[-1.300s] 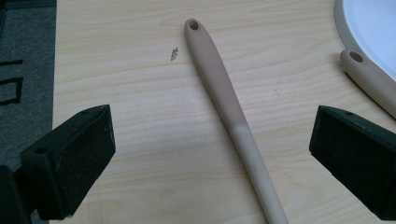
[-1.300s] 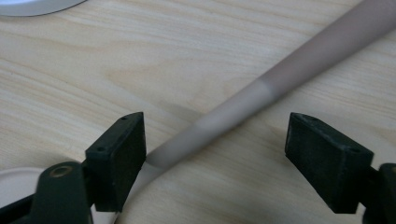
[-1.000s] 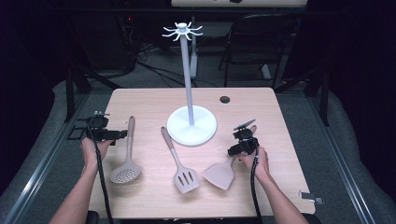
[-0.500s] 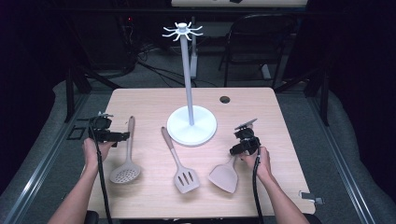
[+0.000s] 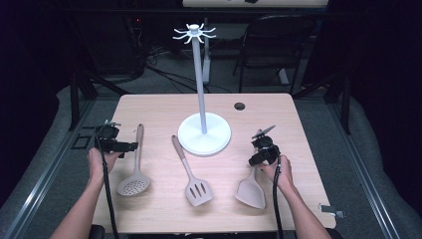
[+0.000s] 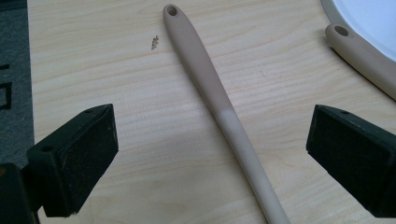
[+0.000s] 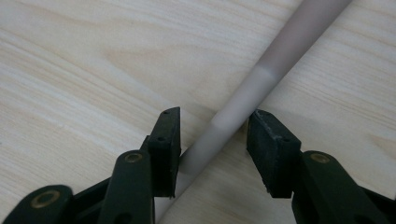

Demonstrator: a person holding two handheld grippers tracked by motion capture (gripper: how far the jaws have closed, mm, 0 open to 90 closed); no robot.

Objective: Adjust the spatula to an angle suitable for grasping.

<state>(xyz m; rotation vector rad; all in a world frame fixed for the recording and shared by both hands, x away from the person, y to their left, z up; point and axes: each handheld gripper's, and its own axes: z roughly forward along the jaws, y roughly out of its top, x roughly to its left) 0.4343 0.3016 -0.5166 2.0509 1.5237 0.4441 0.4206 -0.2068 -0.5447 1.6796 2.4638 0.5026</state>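
Note:
Three beige utensils lie on the wooden table [image 5: 298, 119]. My left gripper [image 5: 133, 147] [image 6: 212, 128] stands open, its jaws wide on either side of the skimmer's handle [image 6: 219, 102] and clear of it. The skimmer [image 5: 133, 185] points its head toward me. A slotted spatula [image 5: 193, 183] lies in the middle. My right gripper [image 5: 255, 162] [image 7: 214, 126] is down over the solid turner [image 5: 251, 191]. Its jaws have just been closing, with the turner's handle [image 7: 261, 74] between them. One pad is at the handle and a gap remains at the other.
A white utensil stand [image 5: 204, 134] with a tall pole and hooked crown [image 5: 195, 32] rises from the table's middle back. Its base rim [image 6: 369, 18] lies close to the slotted spatula's handle end [image 6: 355, 42]. A dark hole [image 5: 240, 106] marks the tabletop behind.
The right gripper's jaws have narrowed around the turner's handle, and the turner's blade has swung slightly to the right. The left hand and its gripper have stayed put.

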